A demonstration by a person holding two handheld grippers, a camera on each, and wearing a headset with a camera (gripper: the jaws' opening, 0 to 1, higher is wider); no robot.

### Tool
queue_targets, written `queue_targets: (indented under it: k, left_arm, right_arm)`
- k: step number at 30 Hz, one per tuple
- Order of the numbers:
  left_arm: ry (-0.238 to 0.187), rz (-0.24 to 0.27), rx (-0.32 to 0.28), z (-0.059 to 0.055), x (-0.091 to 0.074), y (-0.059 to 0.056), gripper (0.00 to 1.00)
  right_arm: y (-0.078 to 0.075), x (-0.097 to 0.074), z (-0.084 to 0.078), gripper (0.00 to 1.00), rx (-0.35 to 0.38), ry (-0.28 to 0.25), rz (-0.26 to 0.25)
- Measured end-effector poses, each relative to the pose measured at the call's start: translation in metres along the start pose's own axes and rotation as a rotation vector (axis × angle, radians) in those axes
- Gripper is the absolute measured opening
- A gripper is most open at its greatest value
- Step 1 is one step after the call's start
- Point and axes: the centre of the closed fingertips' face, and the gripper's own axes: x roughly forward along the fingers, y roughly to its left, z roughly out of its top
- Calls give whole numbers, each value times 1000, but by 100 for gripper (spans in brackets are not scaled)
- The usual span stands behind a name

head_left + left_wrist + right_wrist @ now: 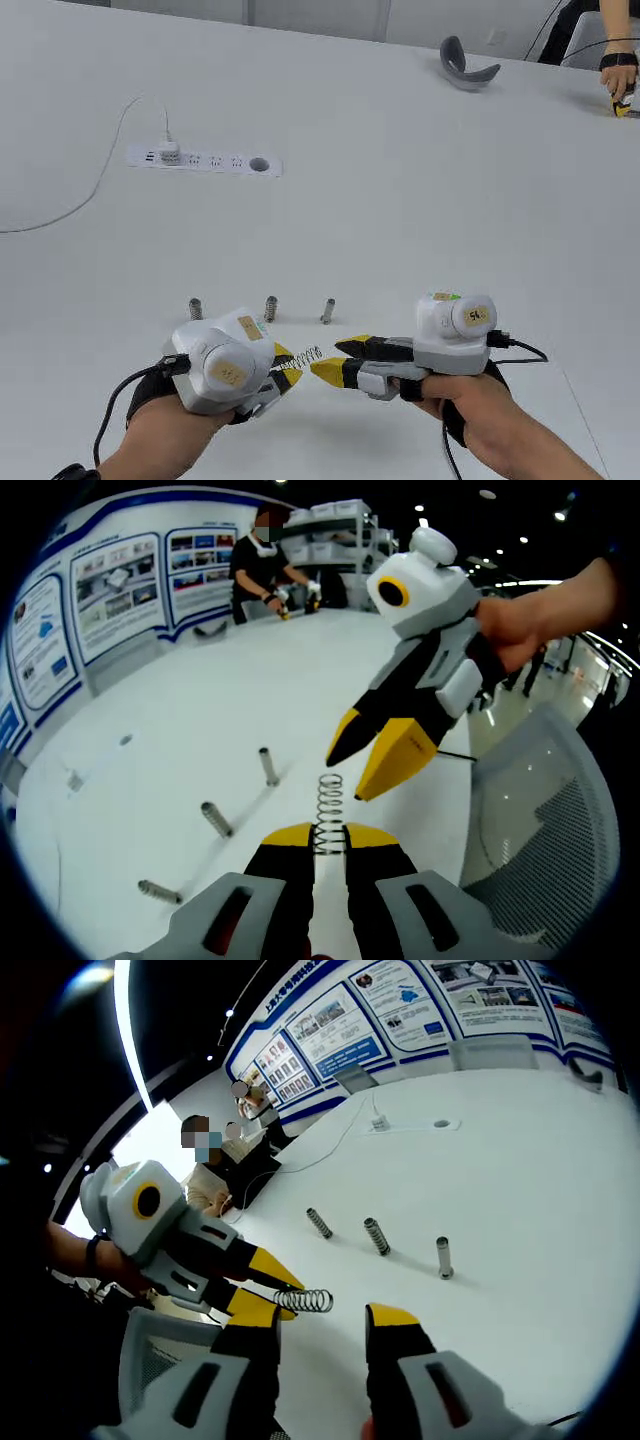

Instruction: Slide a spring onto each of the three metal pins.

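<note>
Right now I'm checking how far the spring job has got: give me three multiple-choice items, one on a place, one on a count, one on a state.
1. Where is the loose spring?
A. on a pin
B. between the left gripper's jaws
C. clamped in the right gripper

2. How many pins carry a spring?
A. none
B. two
C. three

3. The right gripper is:
A. open
B. shut on the spring
C. shut on a pin

Key:
1 B, the left gripper's yellow tips pinch its lower end.
2 B, two sprung pins stand beside one bare pin.
3 A, its jaws stand apart, gripping nothing.
</note>
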Motion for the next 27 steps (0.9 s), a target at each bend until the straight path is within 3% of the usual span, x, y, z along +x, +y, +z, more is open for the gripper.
queue_targets:
  k: [5,16,27]
  left_arm:
    - [-1,-5,36,1,-1,-3,10]
    - [-13,-21,55,5,-3,-9,10]
    - [-2,-30,88,5,-4,-9,10]
  right_arm:
    - [4,4,0,31,16,7,24]
    - [15,10,-1,22,55,22,78]
    - [16,6,1,19,68,26,88]
